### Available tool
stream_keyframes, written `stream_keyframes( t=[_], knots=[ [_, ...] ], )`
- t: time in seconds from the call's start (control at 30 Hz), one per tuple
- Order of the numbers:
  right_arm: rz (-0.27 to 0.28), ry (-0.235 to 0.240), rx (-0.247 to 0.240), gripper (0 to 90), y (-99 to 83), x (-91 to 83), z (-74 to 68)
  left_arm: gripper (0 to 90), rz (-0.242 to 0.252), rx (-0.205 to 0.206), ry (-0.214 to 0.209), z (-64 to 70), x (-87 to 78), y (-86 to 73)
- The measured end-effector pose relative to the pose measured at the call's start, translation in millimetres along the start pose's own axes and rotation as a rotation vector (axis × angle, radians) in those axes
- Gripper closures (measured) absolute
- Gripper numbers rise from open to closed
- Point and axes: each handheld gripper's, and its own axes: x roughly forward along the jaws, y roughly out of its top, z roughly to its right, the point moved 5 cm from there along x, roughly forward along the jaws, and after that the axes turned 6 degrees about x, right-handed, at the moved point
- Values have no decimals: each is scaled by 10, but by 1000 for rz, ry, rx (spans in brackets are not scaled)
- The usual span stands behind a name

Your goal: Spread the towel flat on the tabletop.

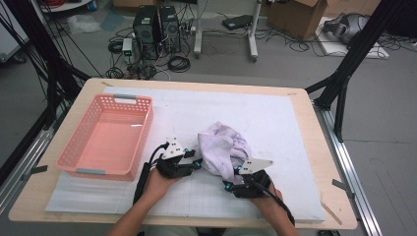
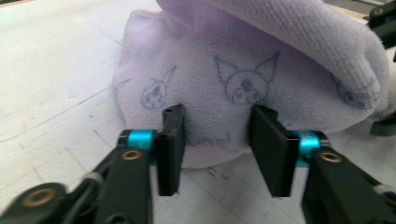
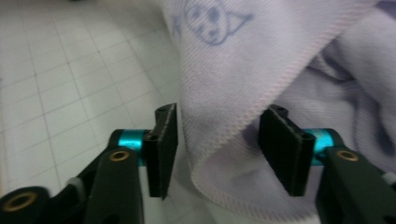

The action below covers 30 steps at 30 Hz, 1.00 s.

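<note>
Low in the frame, left gripper (image 1: 193, 161) and right gripper (image 1: 235, 176), jaws apart and clamped on nothing, flanking crumpled lilac towel (image 1: 223, 149) at table centre, right gripper nearer its hem; cartoon faces, illegible script printed; pink basket (image 1: 105, 135) upper left.

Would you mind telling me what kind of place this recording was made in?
Most likely a lab or workshop: computer towers and loose cables sit on the floor beyond the table, beside a cardboard box.

Lilac towel (image 1: 223, 147) with blue cartoon faces, crumpled, mid-table.
</note>
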Motion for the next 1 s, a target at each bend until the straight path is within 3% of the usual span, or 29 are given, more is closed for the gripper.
stream_keyframes(
  t=[0.13, 0.2, 0.37, 0.63, 0.77, 0.83, 1.0],
  knots=[
    [-25, -14, -5, 766, -1, 41, -3, 790, 7, 23, 7, -4, -34, 11],
    [-2, -10, -9, 822, 19, -1, -16, 818, 20, 23, 12, -13, -63, 25],
    [82, 51, 28, 842, 112, -180, -54, 846, 81, 23, 18, 3, -174, 130],
    [285, 136, 38, 844, 496, -679, -152, 873, 264, -26, 15, -68, -548, 549],
    [344, 80, 6, 844, 790, -854, -44, 877, 318, -44, 28, -111, -635, 644],
    [361, 27, 24, 843, 923, -897, 93, 893, 339, -56, 45, -147, -660, 654],
    [316, -124, 99, 843, 1100, -731, 582, 661, 276, -105, 46, -221, -554, 518]
  ],
)
